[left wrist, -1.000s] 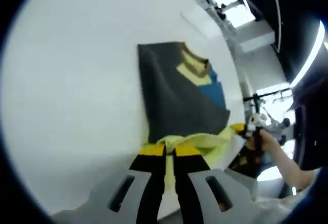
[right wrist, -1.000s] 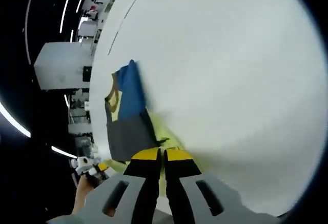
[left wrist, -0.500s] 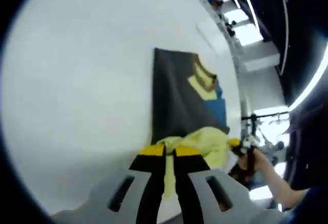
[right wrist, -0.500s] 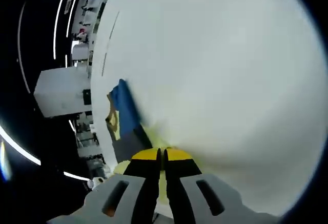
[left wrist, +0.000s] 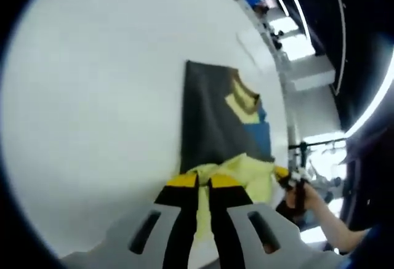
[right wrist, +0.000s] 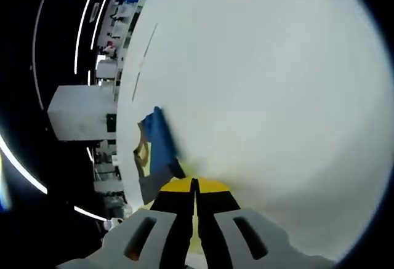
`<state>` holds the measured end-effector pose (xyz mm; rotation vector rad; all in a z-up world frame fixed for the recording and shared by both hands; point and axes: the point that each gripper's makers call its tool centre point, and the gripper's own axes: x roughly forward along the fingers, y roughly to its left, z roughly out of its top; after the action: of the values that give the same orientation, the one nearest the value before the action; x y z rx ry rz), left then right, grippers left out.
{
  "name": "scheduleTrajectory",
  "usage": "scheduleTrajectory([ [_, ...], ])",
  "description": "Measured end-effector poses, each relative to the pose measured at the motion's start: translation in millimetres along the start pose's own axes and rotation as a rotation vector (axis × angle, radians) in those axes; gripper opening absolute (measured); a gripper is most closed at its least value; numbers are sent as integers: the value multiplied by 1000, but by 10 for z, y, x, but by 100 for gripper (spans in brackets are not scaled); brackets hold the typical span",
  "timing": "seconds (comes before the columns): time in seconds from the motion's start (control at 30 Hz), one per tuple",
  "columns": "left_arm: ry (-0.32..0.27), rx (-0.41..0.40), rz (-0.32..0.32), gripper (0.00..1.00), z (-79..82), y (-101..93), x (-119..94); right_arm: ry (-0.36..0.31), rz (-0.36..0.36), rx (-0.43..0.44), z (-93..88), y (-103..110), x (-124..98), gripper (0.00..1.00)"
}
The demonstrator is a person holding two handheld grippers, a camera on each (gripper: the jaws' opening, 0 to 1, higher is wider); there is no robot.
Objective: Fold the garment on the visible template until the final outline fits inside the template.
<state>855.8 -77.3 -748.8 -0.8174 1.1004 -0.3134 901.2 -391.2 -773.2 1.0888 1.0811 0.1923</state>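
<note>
A garment [left wrist: 212,121] in dark grey, blue and pale yellow lies on the white table [left wrist: 92,96], its brown-edged neck at the far end. My left gripper [left wrist: 203,181] is shut on the garment's pale yellow hem, bunched at its tips. In the left gripper view my right gripper [left wrist: 288,175] comes in from the right at the hem's other corner, held by a hand. In the right gripper view the right gripper [right wrist: 194,186] is shut on the yellow hem, with the garment's blue and grey side [right wrist: 157,152] seen edge-on just left of it.
Thin template lines [right wrist: 144,53] run on the white table [right wrist: 265,84] beyond the garment. A white box-like unit [right wrist: 80,112] stands off the table's edge, with shelves and strip lights in the dark room behind. A person's forearm [left wrist: 326,220] reaches in at the lower right.
Both views have shifted a little with my hands. The yellow hem stays pinched in both grippers and bunched near the grey panel; the garment on the table looks much the same.
</note>
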Motion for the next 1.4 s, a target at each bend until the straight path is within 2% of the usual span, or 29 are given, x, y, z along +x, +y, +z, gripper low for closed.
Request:
scheduleTrajectory([
  [0.3,-67,46,18,22,198,71,-31,-11,13,-26,-5,64,20,1],
  [0.47,-87,113,44,48,239,114,-29,-20,20,-47,4,87,2,2],
  [0.53,-116,180,63,56,293,157,-40,-27,21,-60,11,94,-13,3],
  [0.67,-183,277,66,74,379,128,-59,-51,29,-111,27,128,-39,11],
  [0.73,-175,320,74,82,347,109,-62,-52,39,-136,20,152,-40,15],
  [0.93,-154,410,88,89,288,106,-50,-73,58,-183,40,213,-41,22],
  [1.07,-121,519,99,92,205,74,-50,-117,87,-286,98,309,-52,32],
  [1.2,-111,547,95,91,169,59,-50,-146,98,-397,125,379,-68,46],
  [1.4,-143,548,71,91,215,31,-75,-141,95,-520,107,437,-67,51],
])
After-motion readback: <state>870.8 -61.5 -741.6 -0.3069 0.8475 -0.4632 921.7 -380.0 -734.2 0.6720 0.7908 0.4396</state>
